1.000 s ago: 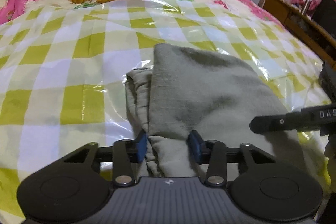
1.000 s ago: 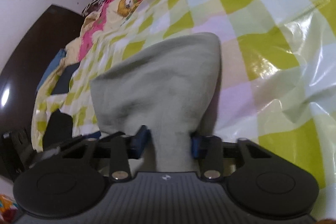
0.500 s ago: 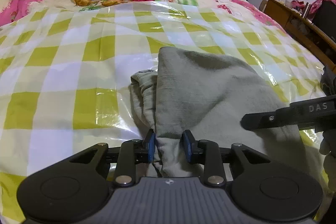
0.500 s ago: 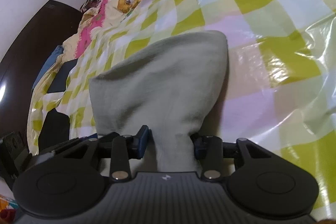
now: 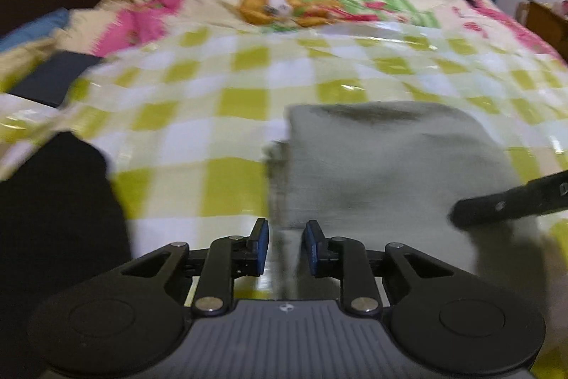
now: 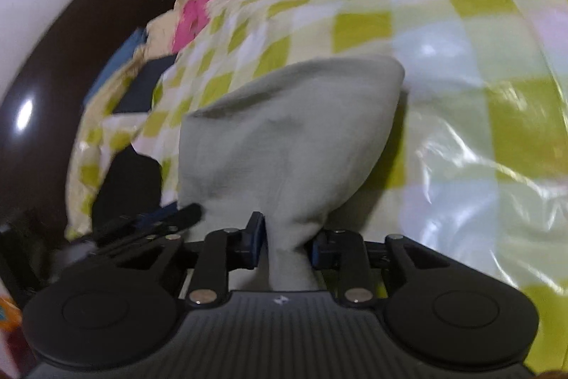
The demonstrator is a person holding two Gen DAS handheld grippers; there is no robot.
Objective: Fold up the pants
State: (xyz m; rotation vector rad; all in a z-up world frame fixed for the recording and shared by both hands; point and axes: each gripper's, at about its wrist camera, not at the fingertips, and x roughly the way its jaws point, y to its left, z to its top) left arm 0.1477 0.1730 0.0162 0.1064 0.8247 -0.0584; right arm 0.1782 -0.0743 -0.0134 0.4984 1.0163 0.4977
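Mid-fold: gray pants (image 5: 387,166) lay doubled over on the checkered bed cover (image 5: 227,130). Right gripper (image 6: 287,245) pinched a bunched edge tight; left gripper (image 5: 284,247) straddled the near edge, fingers narrow, grip uncertain through blur. Next, probably: carry both corners forward together, evenly.

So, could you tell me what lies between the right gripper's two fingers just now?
A bunched end of the grey-green fabric pants sits pinched in the right gripper, as the right wrist view shows.
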